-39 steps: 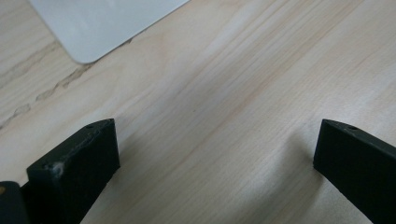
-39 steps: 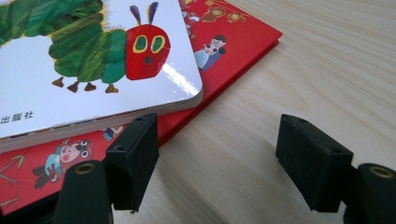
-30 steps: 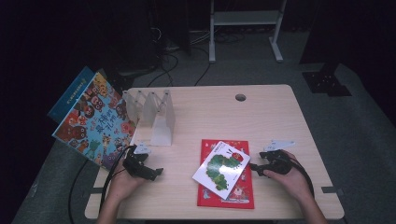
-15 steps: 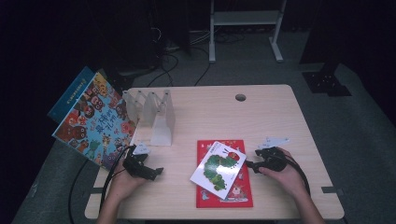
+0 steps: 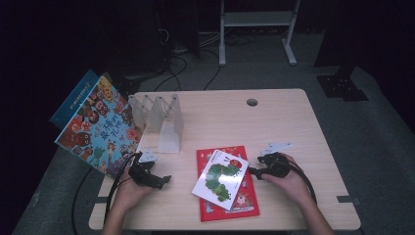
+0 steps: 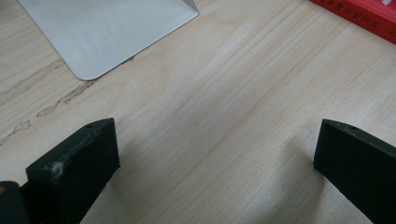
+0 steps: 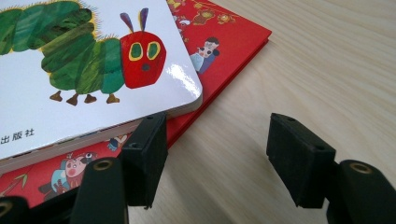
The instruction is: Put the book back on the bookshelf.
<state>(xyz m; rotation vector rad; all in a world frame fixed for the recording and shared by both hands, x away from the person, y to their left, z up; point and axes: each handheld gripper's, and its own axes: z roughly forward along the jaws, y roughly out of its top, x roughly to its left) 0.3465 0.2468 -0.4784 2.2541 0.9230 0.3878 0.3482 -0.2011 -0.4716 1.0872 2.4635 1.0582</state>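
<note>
Caterpillar board book (image 5: 219,179), lower centre, atop red book (image 5: 243,199); right tongs (image 5: 250,171) just right, part open, closing, empty. Left tongs (image 5: 165,179) open.

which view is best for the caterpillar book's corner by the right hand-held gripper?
The right gripper view: the caterpillar book is close, its rounded corner overhanging one jaw of the right hand-held gripper. The high view shows it whole but small, lying on the red book.
</note>
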